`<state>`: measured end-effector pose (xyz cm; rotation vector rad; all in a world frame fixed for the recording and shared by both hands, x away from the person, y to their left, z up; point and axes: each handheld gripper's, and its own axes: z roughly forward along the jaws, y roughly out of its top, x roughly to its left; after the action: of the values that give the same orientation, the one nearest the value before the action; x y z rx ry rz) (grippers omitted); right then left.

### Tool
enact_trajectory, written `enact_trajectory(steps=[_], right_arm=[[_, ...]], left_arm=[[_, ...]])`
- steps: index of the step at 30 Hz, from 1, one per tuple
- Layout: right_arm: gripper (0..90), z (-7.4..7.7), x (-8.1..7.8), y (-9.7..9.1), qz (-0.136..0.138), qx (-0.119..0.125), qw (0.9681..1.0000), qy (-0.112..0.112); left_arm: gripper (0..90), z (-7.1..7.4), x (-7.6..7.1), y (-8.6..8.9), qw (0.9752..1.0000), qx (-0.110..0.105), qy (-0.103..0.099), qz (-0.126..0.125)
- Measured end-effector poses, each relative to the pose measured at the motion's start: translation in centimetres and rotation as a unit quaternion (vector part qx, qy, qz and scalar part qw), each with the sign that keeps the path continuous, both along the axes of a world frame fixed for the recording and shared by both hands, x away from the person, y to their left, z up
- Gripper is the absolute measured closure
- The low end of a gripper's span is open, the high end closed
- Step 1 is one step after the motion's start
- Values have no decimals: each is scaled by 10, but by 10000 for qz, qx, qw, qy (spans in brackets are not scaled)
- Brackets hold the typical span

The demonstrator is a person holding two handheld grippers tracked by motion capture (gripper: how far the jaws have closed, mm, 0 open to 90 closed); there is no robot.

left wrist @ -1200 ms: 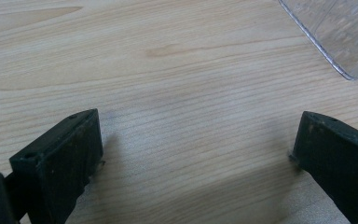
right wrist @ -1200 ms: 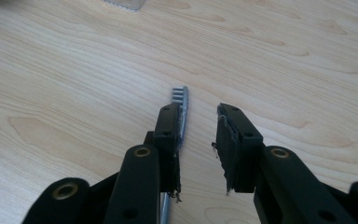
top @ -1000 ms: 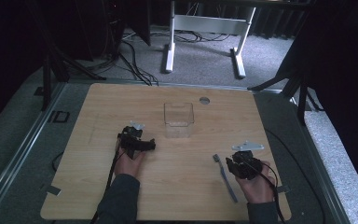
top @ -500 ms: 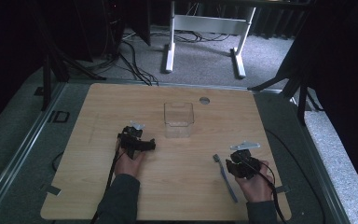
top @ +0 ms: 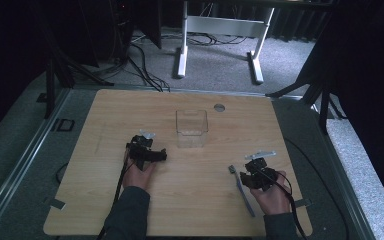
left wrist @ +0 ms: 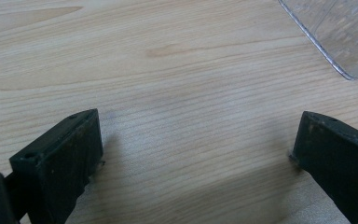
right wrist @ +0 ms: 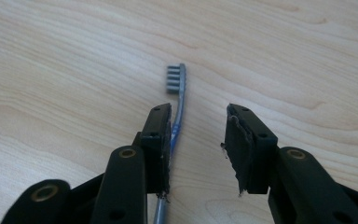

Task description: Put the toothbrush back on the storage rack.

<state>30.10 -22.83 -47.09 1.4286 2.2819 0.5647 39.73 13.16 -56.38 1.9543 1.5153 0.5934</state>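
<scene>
Right hand lying low over a toothbrush, tongs spreading

The right gripper (right wrist: 198, 140) is lying low, its jaws just opening, the blue-grey toothbrush (right wrist: 175, 103) lying flat on the wooden table (top: 130, 115) against one jaw, bristles sideways. The left gripper (left wrist: 193, 154) is resting apart beside the clear box (top: 191, 128).

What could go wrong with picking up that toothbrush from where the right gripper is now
The toothbrush lies flat on the table, hard against one finger of the right gripper, whose jaws have just been opening. Closing off-centre like this may push or spin the thin handle instead of clamping it. The clear container is light and could slide or tip when the brush goes in.
</scene>
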Motion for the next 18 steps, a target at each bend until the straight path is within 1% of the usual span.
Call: enact_trajectory(steps=[4, 10, 18], right_arm=[[617, -2, 1, 0, 17, -46, 10000, 72], [651, -2, 3, -1, -3, -55, 9999, 108], [666, -4, 9, -2, -40, -90, 9996, 254]], left_arm=[[15, 0, 0, 0, 10000, -1, 1, 2], [15, 0, 0, 0, 10000, -1, 1, 3], [15, 0, 0, 0, 10000, -1, 3, 4]])
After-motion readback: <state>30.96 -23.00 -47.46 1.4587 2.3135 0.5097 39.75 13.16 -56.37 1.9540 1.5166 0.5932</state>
